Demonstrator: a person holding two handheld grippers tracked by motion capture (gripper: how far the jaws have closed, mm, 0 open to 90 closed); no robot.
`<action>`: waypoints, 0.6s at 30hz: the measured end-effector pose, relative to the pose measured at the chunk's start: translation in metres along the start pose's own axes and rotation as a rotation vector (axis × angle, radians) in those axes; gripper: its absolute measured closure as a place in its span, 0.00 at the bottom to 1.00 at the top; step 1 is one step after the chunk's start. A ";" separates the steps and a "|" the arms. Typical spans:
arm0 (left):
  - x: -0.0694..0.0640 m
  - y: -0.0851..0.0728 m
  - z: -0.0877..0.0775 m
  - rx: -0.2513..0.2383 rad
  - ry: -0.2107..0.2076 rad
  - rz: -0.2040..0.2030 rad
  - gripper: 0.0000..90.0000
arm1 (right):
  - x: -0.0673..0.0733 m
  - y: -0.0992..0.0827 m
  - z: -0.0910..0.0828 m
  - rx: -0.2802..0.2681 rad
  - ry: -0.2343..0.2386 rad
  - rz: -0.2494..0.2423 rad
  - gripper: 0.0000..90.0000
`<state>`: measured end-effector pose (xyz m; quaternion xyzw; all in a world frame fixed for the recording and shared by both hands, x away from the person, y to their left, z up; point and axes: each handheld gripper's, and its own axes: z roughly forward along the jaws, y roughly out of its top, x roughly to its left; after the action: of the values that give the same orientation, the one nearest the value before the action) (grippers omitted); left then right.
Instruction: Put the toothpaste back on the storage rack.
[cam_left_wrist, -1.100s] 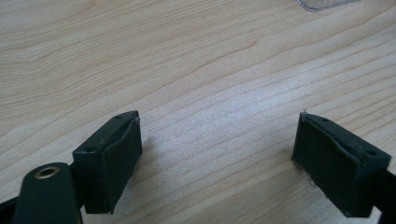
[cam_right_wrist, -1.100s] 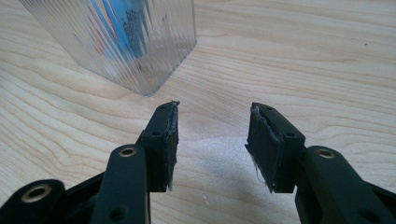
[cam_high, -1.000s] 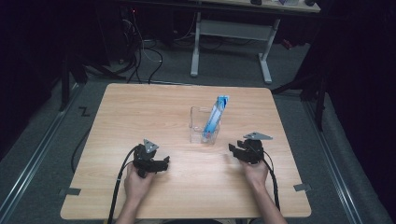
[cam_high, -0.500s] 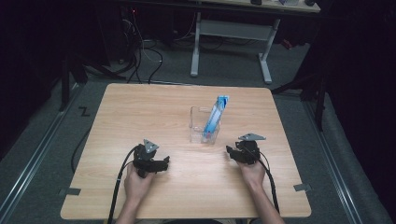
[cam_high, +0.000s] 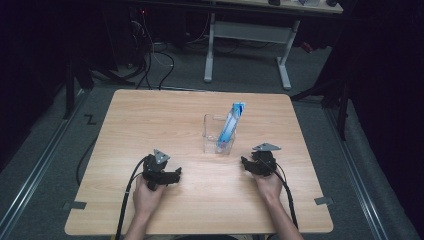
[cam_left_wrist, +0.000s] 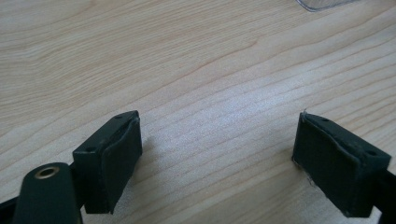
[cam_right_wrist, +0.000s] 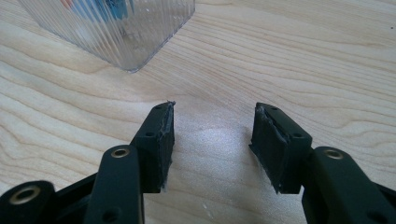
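Blue packet (cam_high: 231, 125) stands in the clear ribbed holder (cam_high: 218, 135) at mid-desk, long axis near upright and leaning toward the far right, top end well above the holder rim. Holder sits on the wooden desk (cam_high: 150, 115), toward the right gripper's side.

Right gripper (cam_high: 250, 164) is the nearer one: just beside the holder, on its near-right. In the right gripper view the holder's corner (cam_right_wrist: 135, 46) lies ahead and to the left of the jaws, not touching. Those jaws have just been opening; they stand apart with bare desk between them.

Left gripper (cam_high: 172, 176) is farther off, near-left of the holder, jaws wide apart and empty (cam_left_wrist: 217, 144).

My read: any grab at the packet falls to the right hand, which must rise and approach from above.
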<state>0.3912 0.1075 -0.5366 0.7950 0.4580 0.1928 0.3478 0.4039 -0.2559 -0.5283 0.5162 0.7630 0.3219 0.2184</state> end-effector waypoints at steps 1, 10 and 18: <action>0.000 0.000 0.000 0.000 0.000 0.000 0.18 | 0.000 0.000 0.000 -0.001 -0.002 -0.003 0.54; 0.000 0.000 0.000 0.000 0.000 0.000 0.18 | 0.001 -0.002 0.002 -0.024 -0.013 -0.015 0.51; 0.000 0.000 0.000 0.000 0.000 0.000 0.18 | 0.001 -0.002 0.002 -0.024 -0.016 -0.013 0.50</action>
<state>0.3911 0.1074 -0.5367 0.7950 0.4580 0.1928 0.3479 0.4036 -0.2551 -0.5315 0.5110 0.7608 0.3253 0.2327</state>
